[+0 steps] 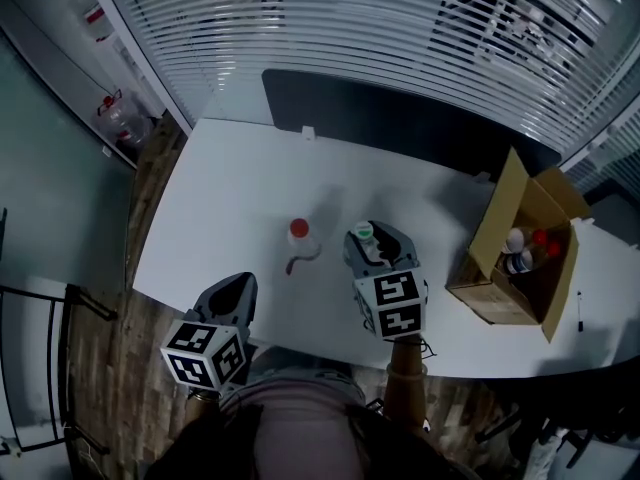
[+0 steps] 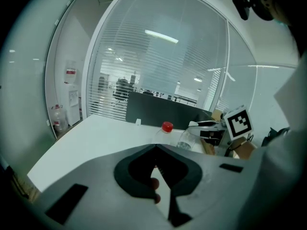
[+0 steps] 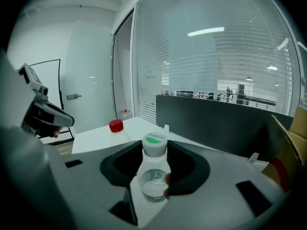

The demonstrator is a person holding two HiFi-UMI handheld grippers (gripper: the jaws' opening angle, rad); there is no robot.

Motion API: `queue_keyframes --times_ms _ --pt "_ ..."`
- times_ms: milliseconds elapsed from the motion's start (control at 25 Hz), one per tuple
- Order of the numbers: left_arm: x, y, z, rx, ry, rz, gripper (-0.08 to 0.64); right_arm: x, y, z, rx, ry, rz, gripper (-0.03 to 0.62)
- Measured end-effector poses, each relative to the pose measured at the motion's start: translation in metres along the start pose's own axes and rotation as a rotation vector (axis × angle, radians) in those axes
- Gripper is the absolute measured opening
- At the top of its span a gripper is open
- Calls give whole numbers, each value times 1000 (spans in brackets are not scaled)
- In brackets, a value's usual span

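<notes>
The head view looked steeply down on the bench point(image 1: 230, 198), with the left claw point(image 1: 238, 286) and right claw point(image 1: 378, 240) near its lower edge. The left gripper view faced across the bench toward the blinds point(image 2: 115, 80). The right gripper view sat tight on the green-cap bottle point(image 3: 153, 171). All three shared the red-cap bottle point(image 1: 300, 240).

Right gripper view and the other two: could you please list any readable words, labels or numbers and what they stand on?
Cap of the bottle: small print, too blurred to read.
Marker cube: square patterns only, no words.
Wall sign: too small to read.
</notes>
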State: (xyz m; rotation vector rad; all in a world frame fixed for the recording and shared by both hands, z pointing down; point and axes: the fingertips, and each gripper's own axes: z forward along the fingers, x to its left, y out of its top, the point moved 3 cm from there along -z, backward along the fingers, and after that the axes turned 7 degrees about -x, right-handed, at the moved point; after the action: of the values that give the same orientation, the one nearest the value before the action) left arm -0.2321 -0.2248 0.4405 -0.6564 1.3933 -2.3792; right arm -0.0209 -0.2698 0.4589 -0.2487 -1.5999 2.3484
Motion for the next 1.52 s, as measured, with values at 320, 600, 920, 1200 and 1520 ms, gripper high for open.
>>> queue_keyframes --times_ms 320,600,920,1200,1520 --pt "-12 -3 2 -1 -11 4 8 6 -9 -6 -41 36 -13 172" --pt "-24 -3 -2 -10 -24 11 8 2 -12 -12 -50 29 5 172" --pt "-33 -4 -7 -25 -20 19 8 -3 -19 -19 -51 41 6 173" --pt "-48 -4 -20 -49 -25 19 8 5 -14 -40 -63 56 3 173" --pt "-79 -14 -38 -77 -56 7 8 6 -20 -84 -75 40 21 172"
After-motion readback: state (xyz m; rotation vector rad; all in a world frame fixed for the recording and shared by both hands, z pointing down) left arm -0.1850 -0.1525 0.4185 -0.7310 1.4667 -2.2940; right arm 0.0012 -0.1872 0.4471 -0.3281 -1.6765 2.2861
